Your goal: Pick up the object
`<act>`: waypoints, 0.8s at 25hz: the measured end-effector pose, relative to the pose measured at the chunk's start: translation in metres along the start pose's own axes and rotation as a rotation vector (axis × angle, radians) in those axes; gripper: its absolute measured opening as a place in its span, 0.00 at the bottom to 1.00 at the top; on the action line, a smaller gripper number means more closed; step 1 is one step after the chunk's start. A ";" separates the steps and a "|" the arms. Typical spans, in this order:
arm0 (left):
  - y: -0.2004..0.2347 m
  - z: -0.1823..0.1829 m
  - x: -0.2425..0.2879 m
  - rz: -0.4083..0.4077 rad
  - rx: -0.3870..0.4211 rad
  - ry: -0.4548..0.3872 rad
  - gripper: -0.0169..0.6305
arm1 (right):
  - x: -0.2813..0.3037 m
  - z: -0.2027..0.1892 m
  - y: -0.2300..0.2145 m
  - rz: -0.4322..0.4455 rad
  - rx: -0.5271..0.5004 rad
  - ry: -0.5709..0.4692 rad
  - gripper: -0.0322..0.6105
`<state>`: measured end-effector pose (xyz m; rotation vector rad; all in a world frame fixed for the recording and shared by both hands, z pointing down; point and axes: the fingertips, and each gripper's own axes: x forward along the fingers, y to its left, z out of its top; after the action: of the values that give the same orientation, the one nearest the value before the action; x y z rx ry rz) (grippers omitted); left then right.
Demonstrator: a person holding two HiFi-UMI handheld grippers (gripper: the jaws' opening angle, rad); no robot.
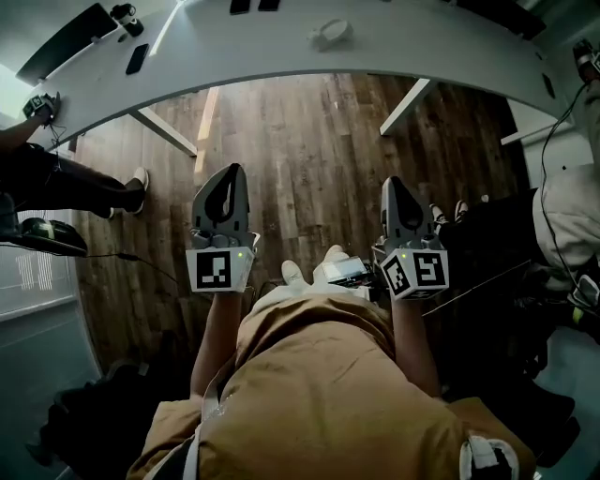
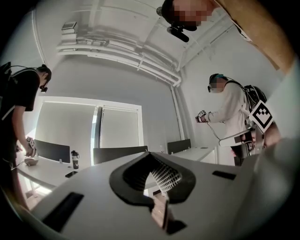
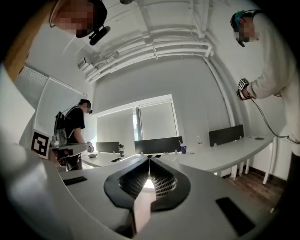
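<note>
A small white round object (image 1: 330, 35) lies on the curved white table (image 1: 403, 42) at the far side of the head view; what it is stays unclear. My left gripper (image 1: 225, 175) and right gripper (image 1: 395, 185) are held level side by side over the wooden floor, well short of the table. Both are shut with nothing between the jaws. In the left gripper view the left gripper (image 2: 148, 153) has its tips touching, and the right gripper (image 3: 149, 157) looks the same in the right gripper view. Neither gripper view shows the white object.
A black phone (image 1: 137, 58) and dark flat items (image 1: 253, 6) lie on the table. White table legs (image 1: 165, 130) slant to the floor. One person stands at the left (image 1: 56, 183), another at the right (image 1: 562, 211). A bottle (image 2: 75, 159) and a cup (image 3: 183, 149) stand on desks.
</note>
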<state>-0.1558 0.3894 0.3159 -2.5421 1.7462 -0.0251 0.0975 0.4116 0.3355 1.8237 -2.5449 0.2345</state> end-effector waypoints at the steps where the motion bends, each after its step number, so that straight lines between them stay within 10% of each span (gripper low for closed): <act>1: -0.001 -0.002 0.003 -0.002 0.001 0.004 0.04 | 0.001 0.000 0.000 0.009 0.000 -0.005 0.07; 20: -0.032 0.000 0.105 0.024 0.046 0.019 0.04 | 0.082 0.017 -0.062 0.164 0.031 -0.010 0.07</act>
<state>-0.0885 0.3023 0.3161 -2.4968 1.7614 -0.0884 0.1301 0.3129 0.3335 1.6300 -2.7149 0.2669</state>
